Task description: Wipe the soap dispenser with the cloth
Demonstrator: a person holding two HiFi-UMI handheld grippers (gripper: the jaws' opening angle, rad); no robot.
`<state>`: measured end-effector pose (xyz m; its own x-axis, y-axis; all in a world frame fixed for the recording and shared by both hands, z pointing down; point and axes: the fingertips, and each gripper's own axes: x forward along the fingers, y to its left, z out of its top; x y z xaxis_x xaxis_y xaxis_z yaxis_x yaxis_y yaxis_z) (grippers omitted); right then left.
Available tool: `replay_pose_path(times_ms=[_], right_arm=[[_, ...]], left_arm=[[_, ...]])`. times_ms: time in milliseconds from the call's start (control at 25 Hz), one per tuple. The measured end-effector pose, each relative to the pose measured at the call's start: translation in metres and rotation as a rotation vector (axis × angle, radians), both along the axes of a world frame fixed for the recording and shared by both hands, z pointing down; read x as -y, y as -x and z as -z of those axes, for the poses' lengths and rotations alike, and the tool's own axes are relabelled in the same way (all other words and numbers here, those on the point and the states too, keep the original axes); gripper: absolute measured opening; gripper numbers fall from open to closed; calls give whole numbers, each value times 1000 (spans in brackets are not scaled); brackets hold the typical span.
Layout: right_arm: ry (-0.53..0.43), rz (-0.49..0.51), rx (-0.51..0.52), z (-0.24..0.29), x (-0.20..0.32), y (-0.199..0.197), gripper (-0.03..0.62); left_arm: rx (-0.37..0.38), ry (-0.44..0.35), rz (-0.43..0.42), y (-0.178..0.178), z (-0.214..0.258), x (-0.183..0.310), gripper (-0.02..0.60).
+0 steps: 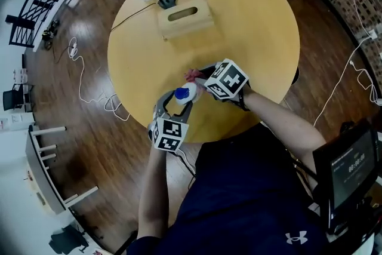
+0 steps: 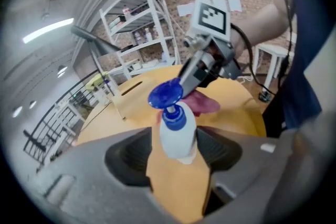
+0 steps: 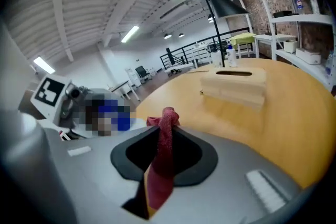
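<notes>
Over bench (image 1: 256, 27) front edge, head view: left tool (image 1: 179, 104) has the soap dispenser (image 1: 185, 94) tilted and seemingly clear of the surface. Right tool (image 1: 200, 76) has the red cloth (image 1: 191, 74) right beside it. Contact y/n not readable from up here. Slotted wooden box (image 1: 184, 17) is well apart at the far side, not involved.

Left gripper view: jaws clamped on the white bottle body, one pad per side. Blue pump head points away twd right tool. Right tool tip is at the pump head w/ cloth bunched just behind the neck.

Right gripper view: jaws pinched together on cloth, a strip runs up between them w/ a tuft past the tips. Dispenser area at left is mosaic'd, no read.

Status (my est.): both grips good, dispenser presented. Wipe looks barely begun, around pump/neck. Body sides + base left to do.
</notes>
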<state>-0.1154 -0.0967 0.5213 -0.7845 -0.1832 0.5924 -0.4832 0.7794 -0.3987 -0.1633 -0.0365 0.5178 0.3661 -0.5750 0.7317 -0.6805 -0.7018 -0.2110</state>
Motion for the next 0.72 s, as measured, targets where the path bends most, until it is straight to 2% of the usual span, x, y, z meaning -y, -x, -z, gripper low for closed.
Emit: replay_pose_path(times_ms=[80,120,200,240,320,360,480,600,720], right_arm=[[12,-26,-33,-6,-4,-9,72],[21,-47,-13,-3,-6,-13,72],[38,-86,95,17,-5,-16,72],[53,-90,170,30,-6,-13,72],[102,-50,284,52,-11,-1,72],[129,-11,298,55,-16,6,72],[178,83,230,34,-30,20,72],[196,58,219,27,-35,16,72],[158,54,173,25,-38,10,72]], left_arm=[[-91,17,193,9,15,0,270],[-152,31,289,11,23,-3,270],[-261,63,433,8,34,-11,270],[-299,81,478,6,36,-14,267],[-337,114,522,1,34,-18,265],[-337,122,529,0,32,-19,262],[-304,125,539,1,26,-15,262],[-296,127,545,2,24,-13,262],[-297,138,550,3,18,-12,255]])
